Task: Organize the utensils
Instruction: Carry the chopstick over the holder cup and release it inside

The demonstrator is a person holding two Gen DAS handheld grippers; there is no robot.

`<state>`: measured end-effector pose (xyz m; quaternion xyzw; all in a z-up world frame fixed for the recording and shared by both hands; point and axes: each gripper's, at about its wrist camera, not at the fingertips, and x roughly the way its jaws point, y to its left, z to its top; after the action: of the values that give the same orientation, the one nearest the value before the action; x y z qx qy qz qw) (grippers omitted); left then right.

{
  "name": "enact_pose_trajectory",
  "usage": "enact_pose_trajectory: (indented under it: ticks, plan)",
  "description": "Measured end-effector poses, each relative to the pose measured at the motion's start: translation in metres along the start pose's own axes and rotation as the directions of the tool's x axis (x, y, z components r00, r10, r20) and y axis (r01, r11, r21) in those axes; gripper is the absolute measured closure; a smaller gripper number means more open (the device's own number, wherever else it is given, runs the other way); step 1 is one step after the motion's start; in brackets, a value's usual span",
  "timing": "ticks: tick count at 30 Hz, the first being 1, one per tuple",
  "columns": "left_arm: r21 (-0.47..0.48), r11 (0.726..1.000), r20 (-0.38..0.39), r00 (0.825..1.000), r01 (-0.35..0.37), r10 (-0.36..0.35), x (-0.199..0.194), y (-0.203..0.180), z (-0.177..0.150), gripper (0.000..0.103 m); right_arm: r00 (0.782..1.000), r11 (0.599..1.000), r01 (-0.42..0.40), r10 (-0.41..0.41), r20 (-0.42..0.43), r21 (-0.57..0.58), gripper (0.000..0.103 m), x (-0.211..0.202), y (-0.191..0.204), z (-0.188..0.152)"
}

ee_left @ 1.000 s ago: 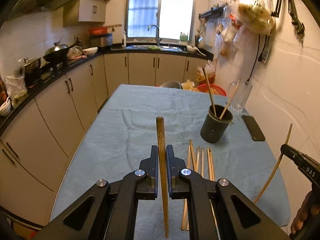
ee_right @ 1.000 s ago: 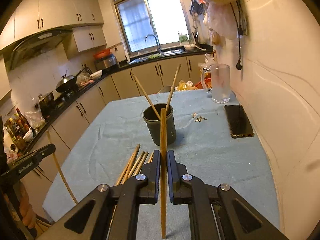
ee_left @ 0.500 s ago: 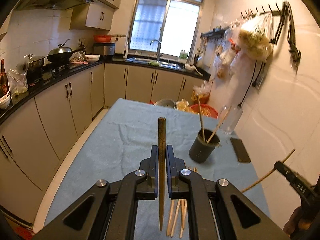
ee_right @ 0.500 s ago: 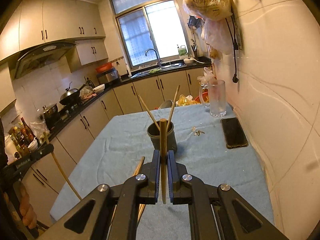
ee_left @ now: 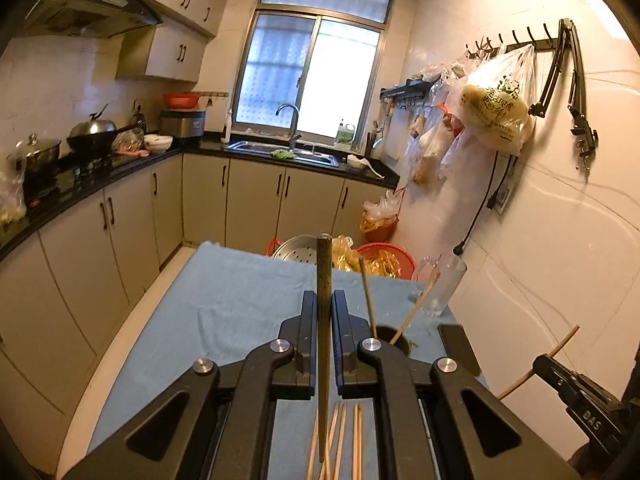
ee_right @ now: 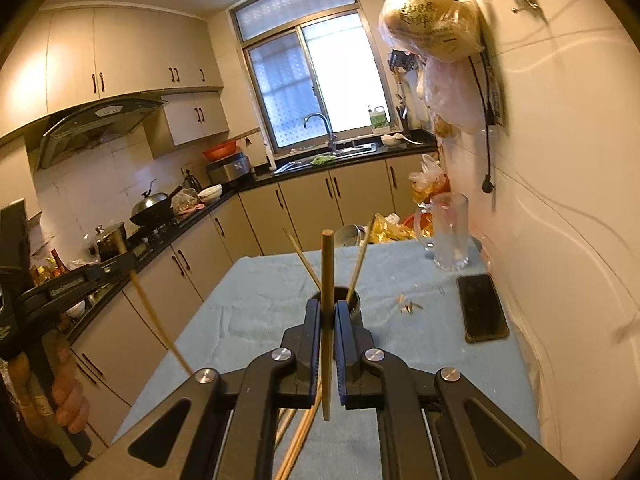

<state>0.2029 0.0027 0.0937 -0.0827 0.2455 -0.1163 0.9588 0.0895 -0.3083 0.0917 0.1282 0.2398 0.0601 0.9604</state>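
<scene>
My left gripper (ee_left: 323, 304) is shut on a dark wooden chopstick (ee_left: 323, 280) held upright above the table. My right gripper (ee_right: 328, 312) is shut on a light wooden chopstick (ee_right: 327, 272), also upright. A dark holder cup (ee_left: 394, 338) with two chopsticks in it stands just beyond both grippers; in the right wrist view the cup (ee_right: 354, 300) is mostly hidden behind the fingers. Several loose chopsticks (ee_left: 348, 440) lie on the blue cloth under the left gripper. The right gripper shows at the left wrist view's right edge (ee_left: 576, 396), the left gripper at the right wrist view's left (ee_right: 72, 280).
A blue cloth covers the table (ee_right: 420, 360). A black phone (ee_right: 482, 308) and a glass mug (ee_right: 450, 232) sit on the table's right side by the white wall. Small scraps (ee_right: 408, 306) lie near the cup. Cabinets and a counter run along the left.
Both grippers have risen and tilted up with their chopsticks; the table and cup sit lower in both views, and the cup is now close behind the fingers.
</scene>
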Motion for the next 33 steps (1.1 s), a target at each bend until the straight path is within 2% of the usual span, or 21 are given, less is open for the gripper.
enact_pose_trajectory:
  ticks: [10,17,26,33]
  plan:
    - [-0.037,0.998,0.037,0.998,0.043,-0.042,0.065,-0.027,0.044,0.096,0.998,0.998,-0.053,0.052,0.03,0.039,0.095,0.049,-0.015,0.06]
    - [-0.039,0.997,0.057,0.997,0.06,-0.058,0.101,-0.047,0.054,0.096,0.998,0.997,-0.046,0.043,0.047,0.067,0.095,0.082,-0.024,0.088]
    - [-0.058,0.995,0.016,0.997,0.075,-0.075,0.143,-0.056,0.035,0.096,1.0,0.993,-0.027,0.028,-0.012,0.115,0.095,0.127,-0.044,0.073]
    - [-0.045,0.998,-0.028,0.999,0.045,-0.047,0.16,-0.055,0.015,0.096,0.998,0.989,-0.029,0.038,-0.059,0.142,0.095,0.147,-0.054,0.06]
